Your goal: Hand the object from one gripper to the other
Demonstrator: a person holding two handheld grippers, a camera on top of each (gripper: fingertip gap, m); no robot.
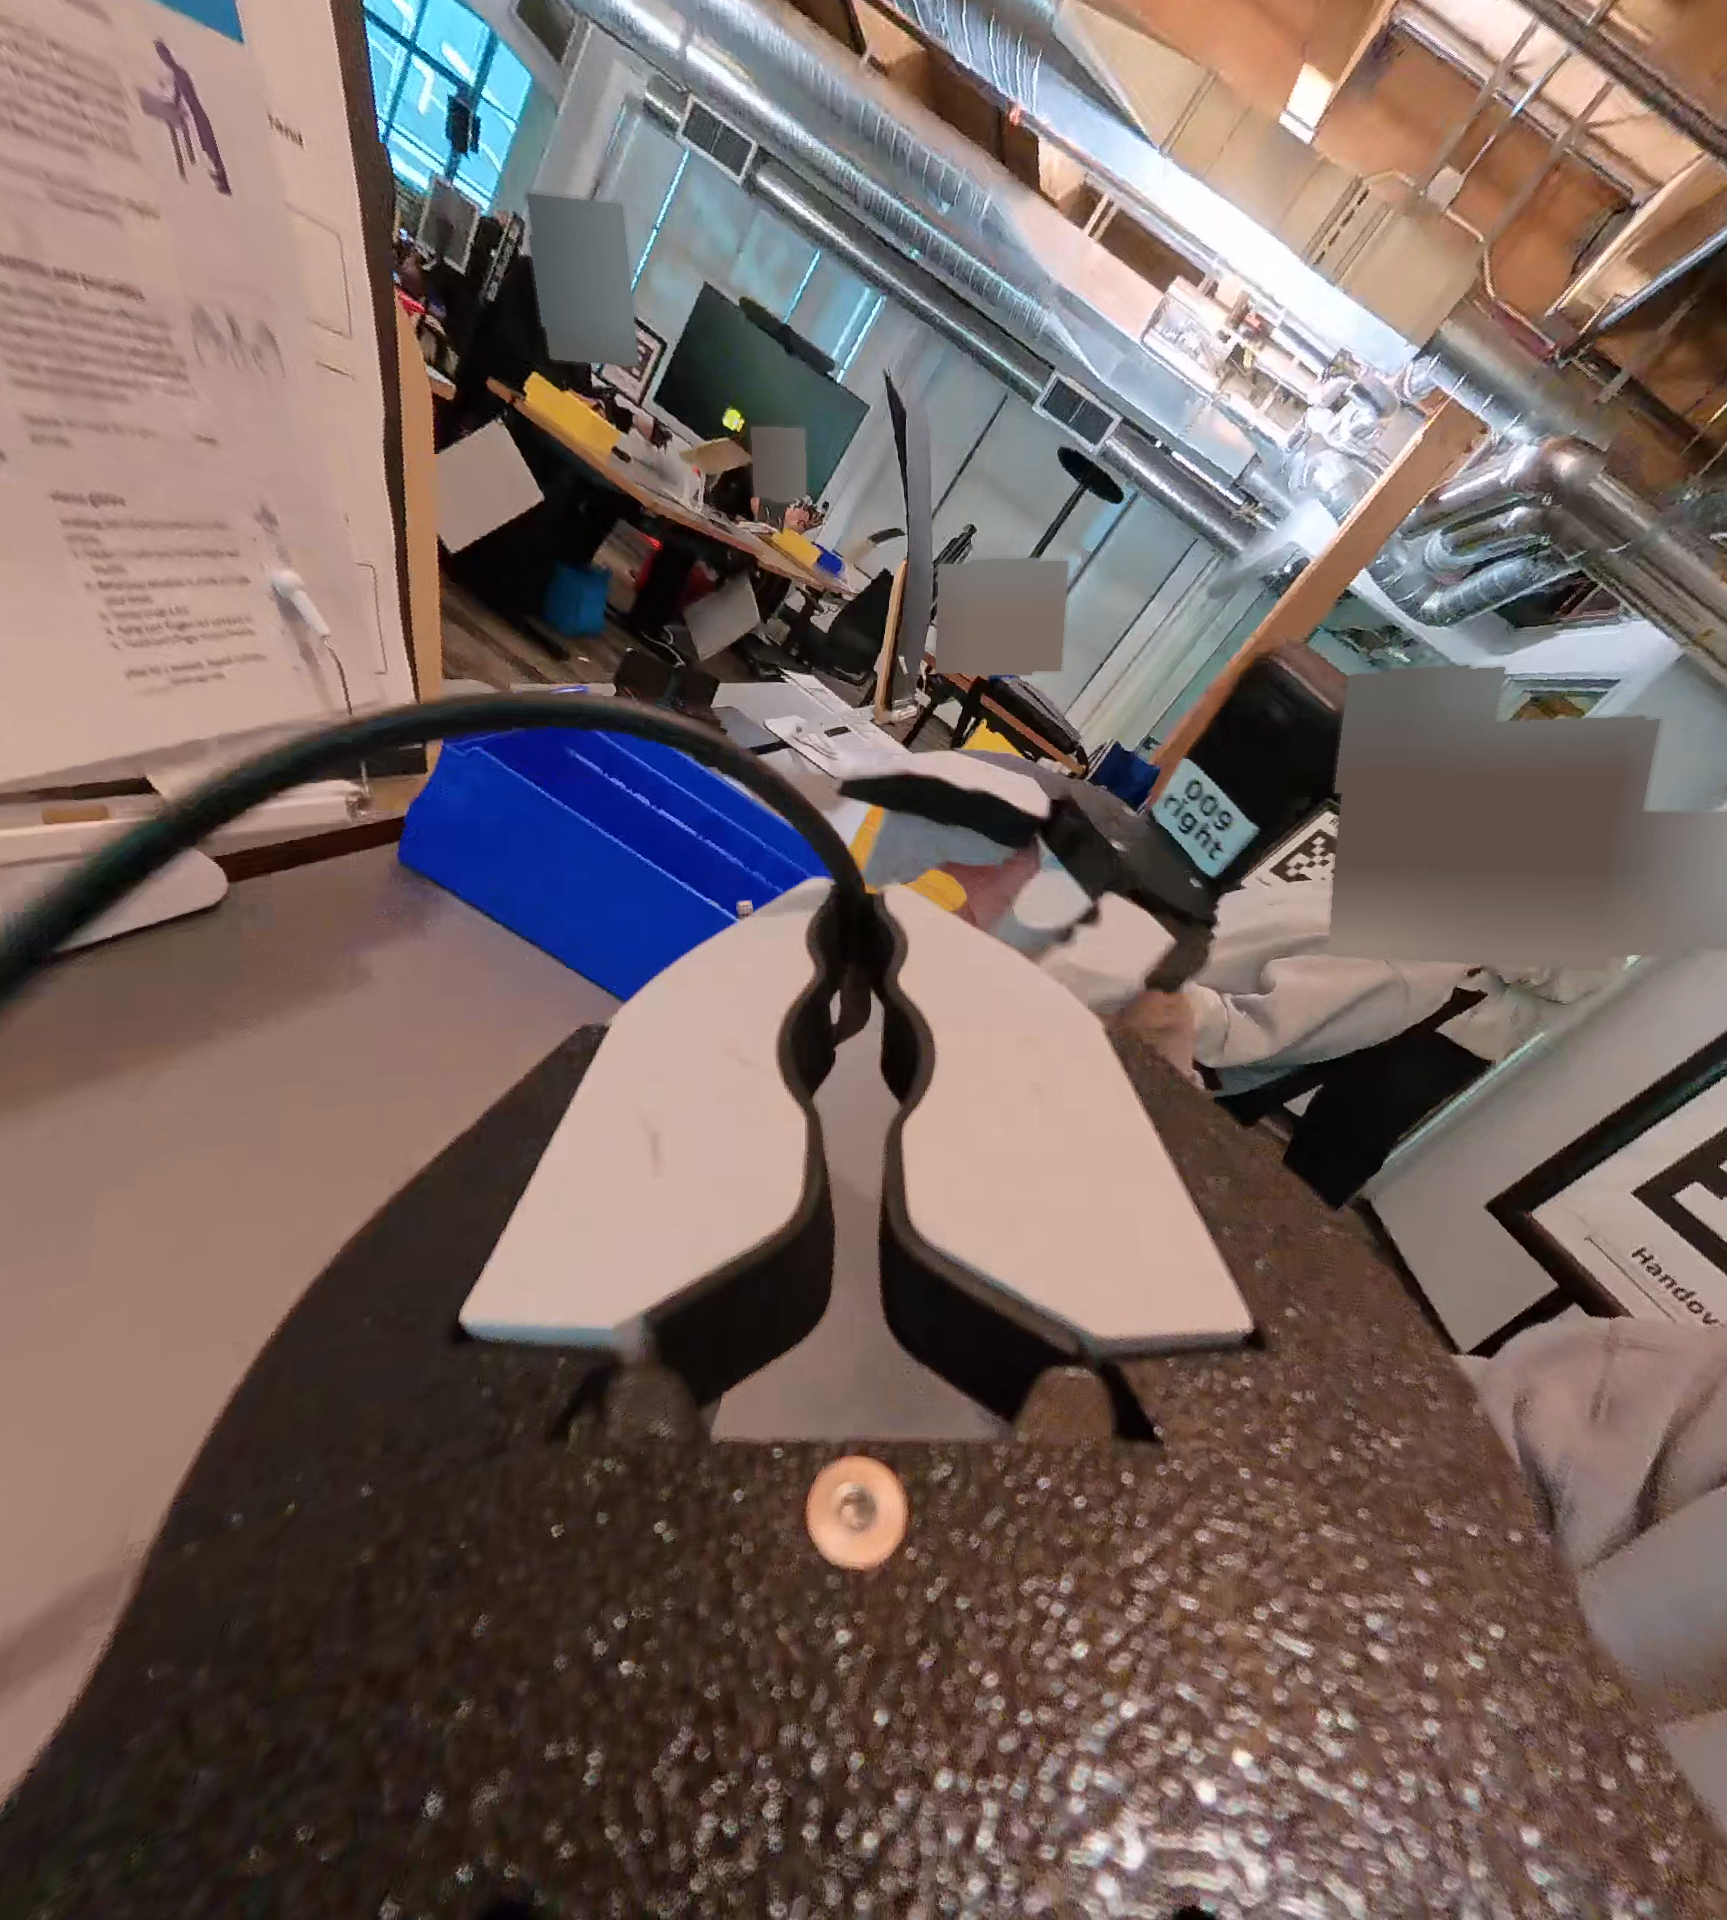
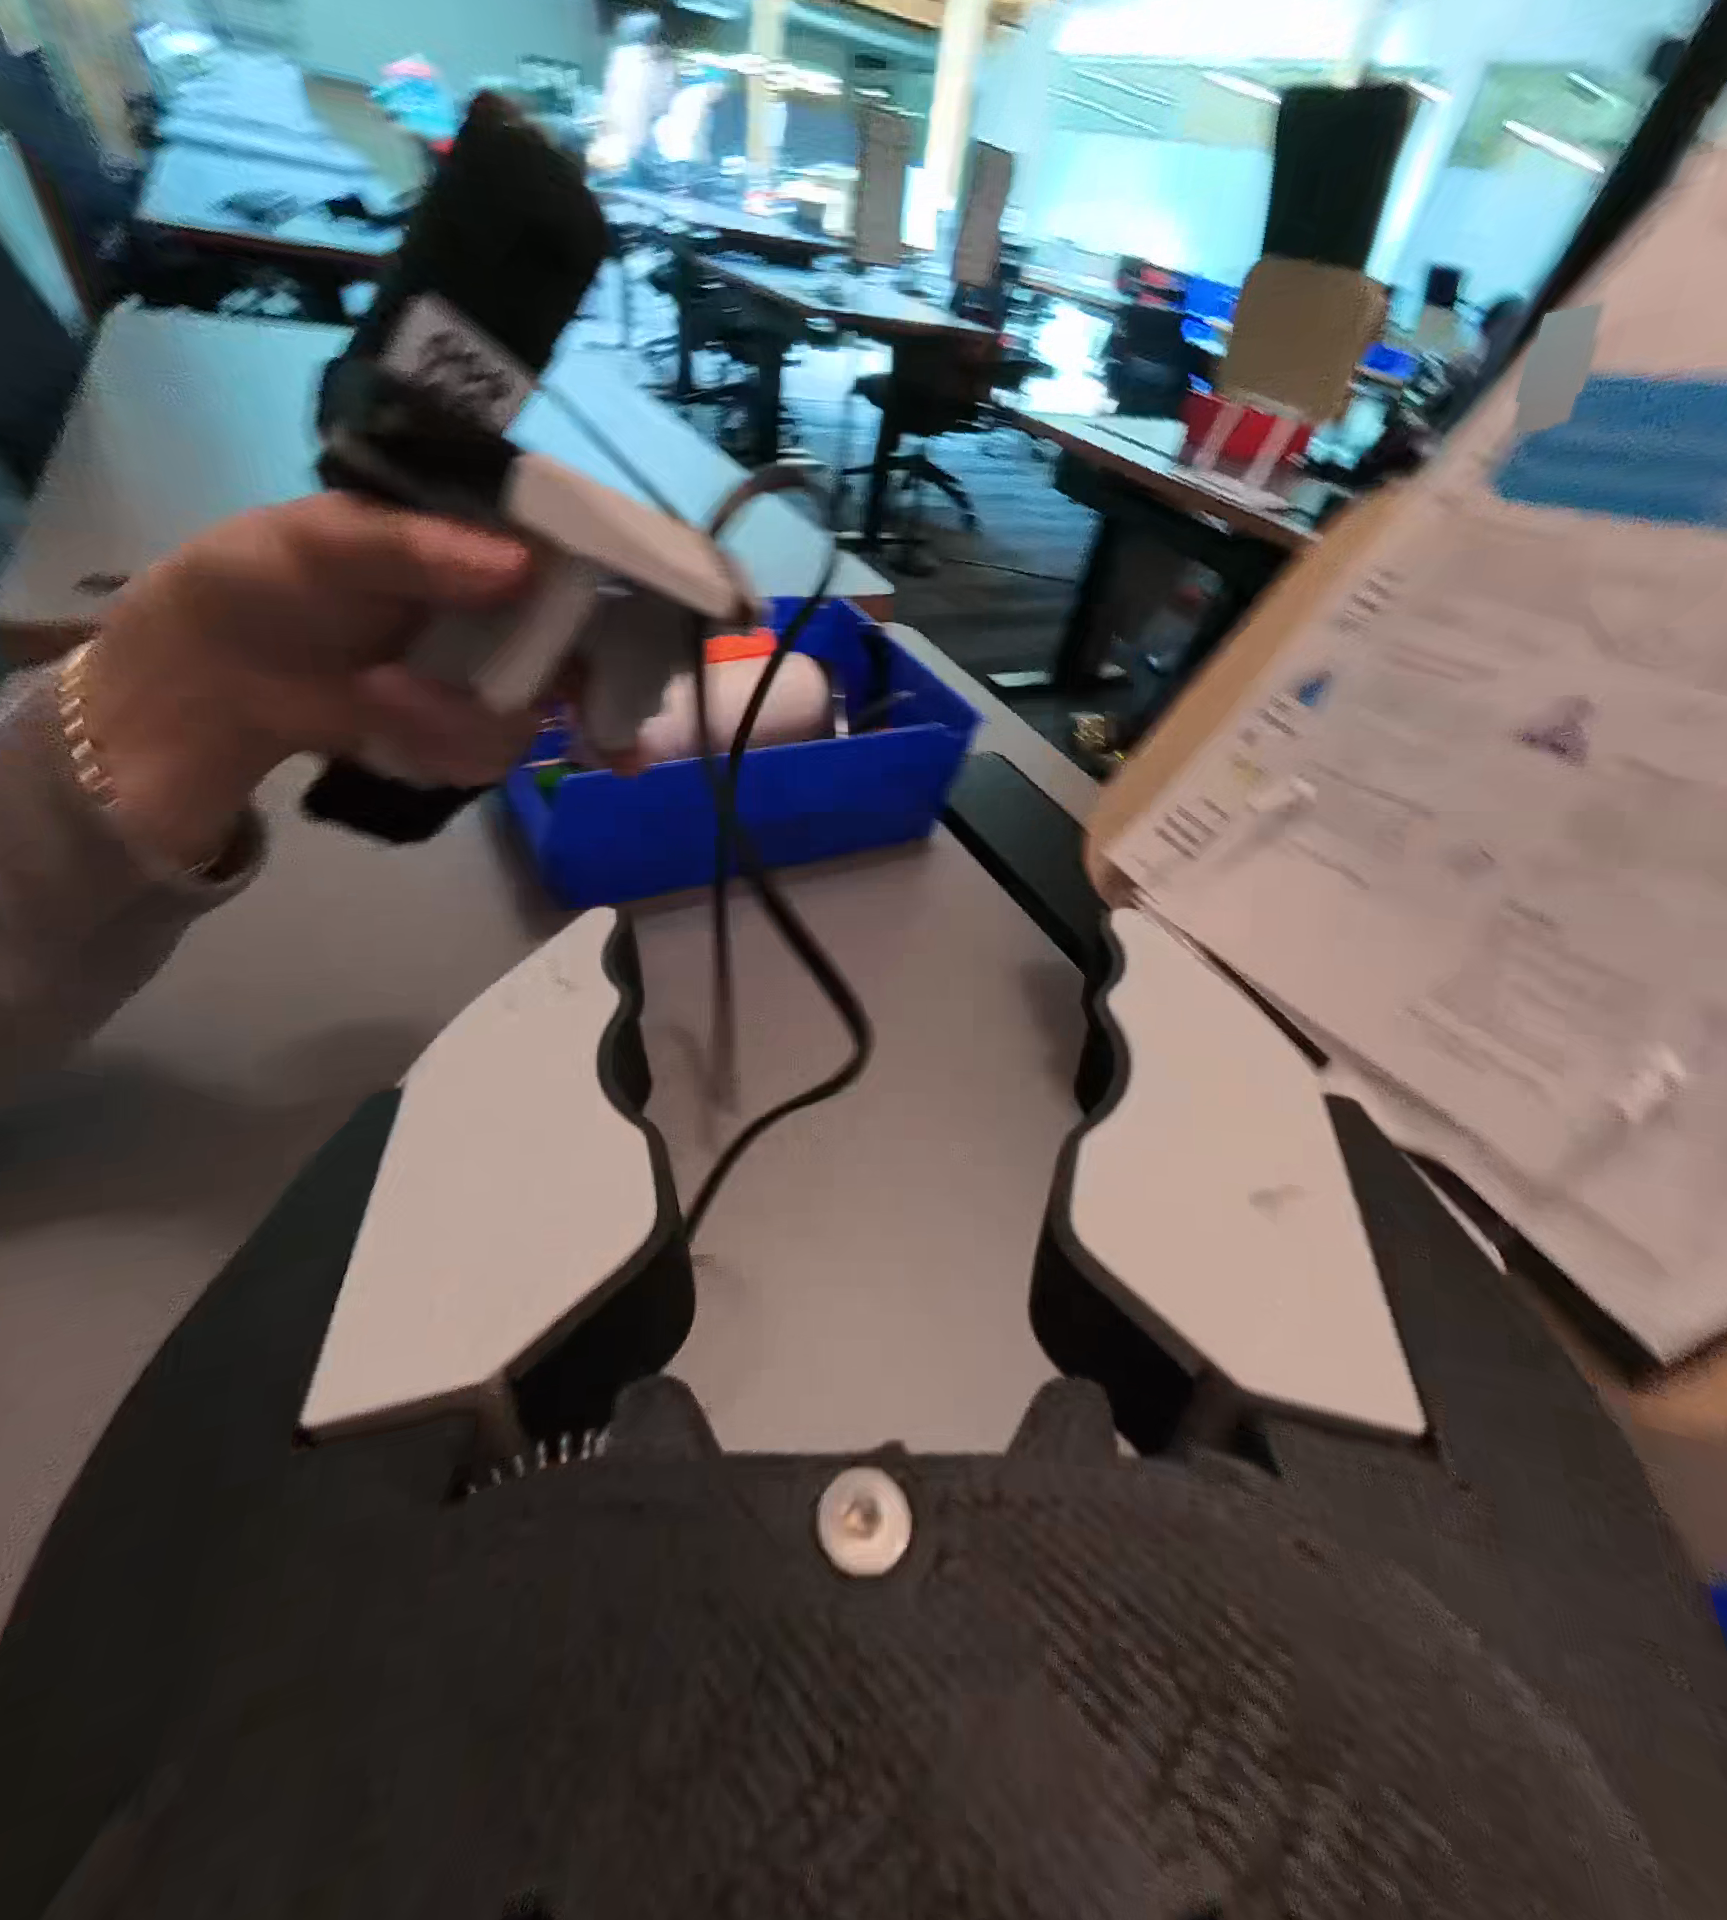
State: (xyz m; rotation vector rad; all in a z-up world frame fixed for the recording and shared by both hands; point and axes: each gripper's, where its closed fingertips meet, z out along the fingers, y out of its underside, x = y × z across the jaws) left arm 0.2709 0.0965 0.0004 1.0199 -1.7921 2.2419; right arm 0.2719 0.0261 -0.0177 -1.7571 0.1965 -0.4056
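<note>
A thin black cable [image 1: 568, 717] is pinched between the tips of my left gripper [image 1: 854, 925], which is shut on it. The cable arcs up and off to the left. In the right wrist view the left gripper [image 2: 739, 603] is held up in a hand, and the cable [image 2: 843, 1018] hangs down from its tips in a loop. My right gripper [image 2: 864, 956] is wide open. The cable's loop hangs between its fingers and neither pad touches it. The right gripper also shows in the left wrist view [image 1: 952, 862], open, just past my left fingertips.
A blue bin [image 2: 859, 800] stands on the grey table [image 1: 215, 1091] just beyond both grippers, with a pink roll [image 2: 765, 707] and small items inside. A board with printed sheets [image 2: 1461, 779] leans at the table's side. A person in a light sleeve sits close by. Across from one pair of fingers to the other is roughly 9 cm.
</note>
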